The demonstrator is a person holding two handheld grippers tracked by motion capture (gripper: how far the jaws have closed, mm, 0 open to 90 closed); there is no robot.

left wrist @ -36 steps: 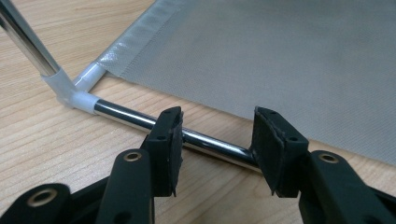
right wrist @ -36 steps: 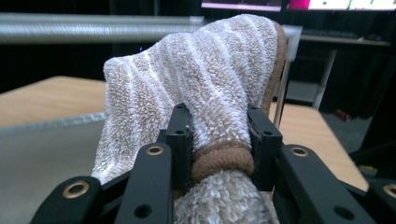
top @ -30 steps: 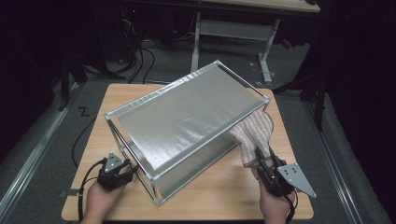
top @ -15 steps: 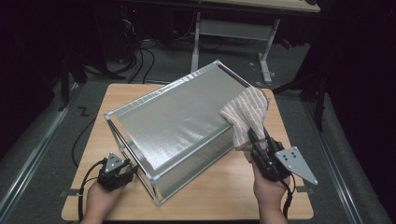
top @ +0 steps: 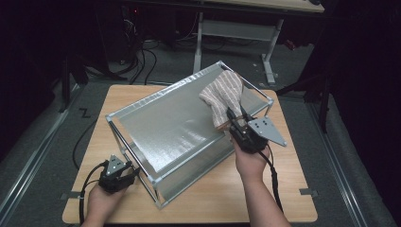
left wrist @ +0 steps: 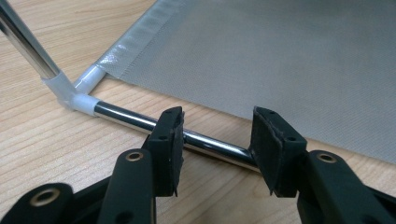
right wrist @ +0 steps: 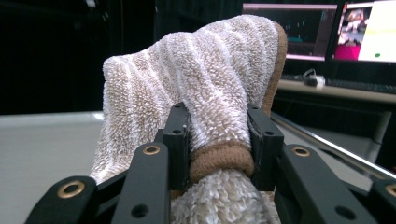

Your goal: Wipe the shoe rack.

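Note:
A tube frame with white corner joints and a silvery mesh panel [top: 175, 127] lies tilted on the wooden table [top: 288, 189]. My right gripper [top: 232, 120] is shut on a beige and white striped towel [top: 222, 97] by its brown hem and holds it up over the frame's far right corner. In the right gripper view the towel [right wrist: 205, 60] bulges above the right gripper [right wrist: 218, 112]. My left gripper [top: 135, 171] sits at the frame's near left corner. In the left gripper view, the left gripper [left wrist: 218, 119] stands open astride a chrome rod [left wrist: 126, 116], beside the mesh [left wrist: 289, 56].
A desk with white legs [top: 236, 28] stands beyond the table, with cables [top: 142, 52] on the floor beside it. Lit monitors [right wrist: 369, 28] glow behind the towel in the right gripper view. Bare wood runs along the table's near and right edges.
My right gripper has lifted the towel from beside the frame's right side up and away, over its far right corner. The left gripper has stayed put.

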